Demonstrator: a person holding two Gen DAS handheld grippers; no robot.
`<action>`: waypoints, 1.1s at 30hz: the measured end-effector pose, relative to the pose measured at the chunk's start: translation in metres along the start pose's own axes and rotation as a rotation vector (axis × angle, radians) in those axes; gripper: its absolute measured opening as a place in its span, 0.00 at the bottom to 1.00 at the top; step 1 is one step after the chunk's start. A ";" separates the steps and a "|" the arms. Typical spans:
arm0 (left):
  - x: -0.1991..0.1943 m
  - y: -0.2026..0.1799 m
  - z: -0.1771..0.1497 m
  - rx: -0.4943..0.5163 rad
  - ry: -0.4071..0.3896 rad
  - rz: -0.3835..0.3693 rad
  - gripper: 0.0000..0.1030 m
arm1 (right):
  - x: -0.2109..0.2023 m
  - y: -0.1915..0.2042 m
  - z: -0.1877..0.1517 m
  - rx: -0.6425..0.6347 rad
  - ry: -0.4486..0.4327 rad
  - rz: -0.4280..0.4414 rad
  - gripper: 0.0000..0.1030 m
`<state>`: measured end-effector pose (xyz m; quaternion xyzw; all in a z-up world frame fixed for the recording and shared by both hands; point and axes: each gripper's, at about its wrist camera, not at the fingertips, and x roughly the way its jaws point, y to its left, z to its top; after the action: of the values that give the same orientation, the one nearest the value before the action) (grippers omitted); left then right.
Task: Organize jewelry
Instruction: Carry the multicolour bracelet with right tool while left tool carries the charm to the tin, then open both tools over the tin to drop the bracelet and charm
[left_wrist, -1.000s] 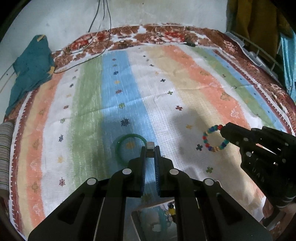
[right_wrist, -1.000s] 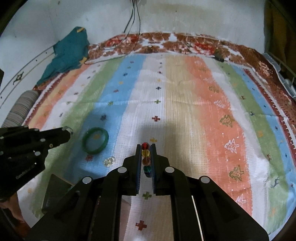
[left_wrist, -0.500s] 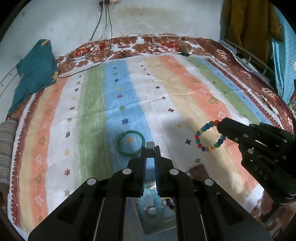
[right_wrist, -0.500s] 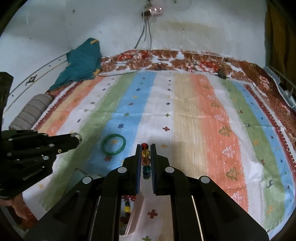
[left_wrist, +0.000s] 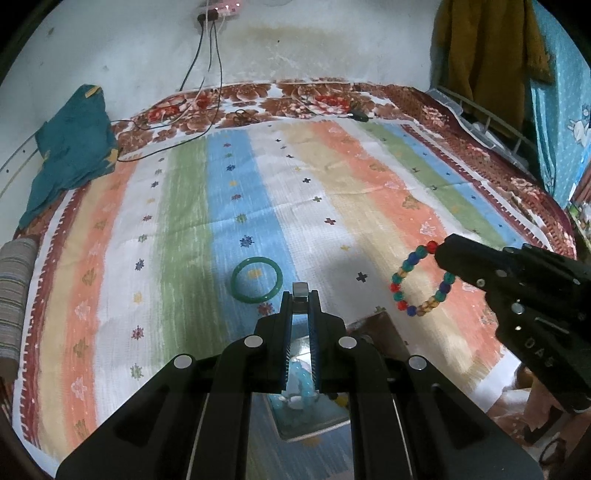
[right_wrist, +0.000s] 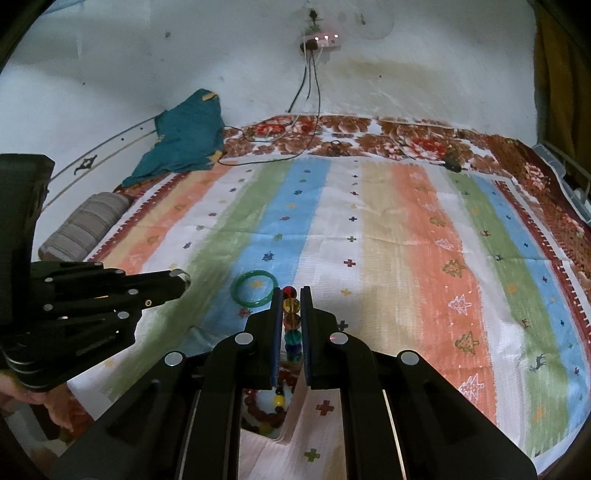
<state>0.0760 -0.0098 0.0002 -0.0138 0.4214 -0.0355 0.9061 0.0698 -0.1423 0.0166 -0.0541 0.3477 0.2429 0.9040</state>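
My right gripper (right_wrist: 291, 293) is shut on a multicoloured bead bracelet (right_wrist: 290, 317), which hangs from it in the left wrist view (left_wrist: 421, 281) above the striped bedspread. My left gripper (left_wrist: 300, 293) is shut on a small clear ring (left_wrist: 300, 289); it also shows in the right wrist view (right_wrist: 180, 281). A green bangle (left_wrist: 256, 280) lies on the blue stripe just beyond the left fingertips, also in the right wrist view (right_wrist: 254, 288). An open box (left_wrist: 306, 410) with jewellery inside sits below both grippers, seen in the right wrist view (right_wrist: 271, 410).
The striped bedspread (left_wrist: 332, 192) covers a bed against a white wall. A teal cloth (left_wrist: 74, 147) lies at the far left corner, a striped roll (right_wrist: 88, 225) at the left edge. Cables (left_wrist: 173, 140) trail from a wall socket. Clothes (left_wrist: 484, 55) hang at right.
Both grippers have risen and drawn back toward the near edge of the bed, each keeping its hold. The box has come into view beneath them. The green bangle has not moved.
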 end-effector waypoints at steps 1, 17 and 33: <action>-0.002 -0.001 -0.001 0.000 -0.002 -0.002 0.08 | -0.001 0.001 -0.001 -0.002 0.000 0.003 0.10; -0.019 -0.009 -0.019 0.001 -0.015 -0.017 0.08 | -0.012 0.018 -0.014 -0.030 0.013 0.054 0.10; -0.022 -0.004 -0.024 -0.047 0.021 -0.017 0.19 | -0.005 0.017 -0.024 -0.024 0.069 0.050 0.34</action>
<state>0.0429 -0.0124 0.0017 -0.0382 0.4316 -0.0335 0.9006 0.0440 -0.1357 0.0025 -0.0644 0.3770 0.2675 0.8844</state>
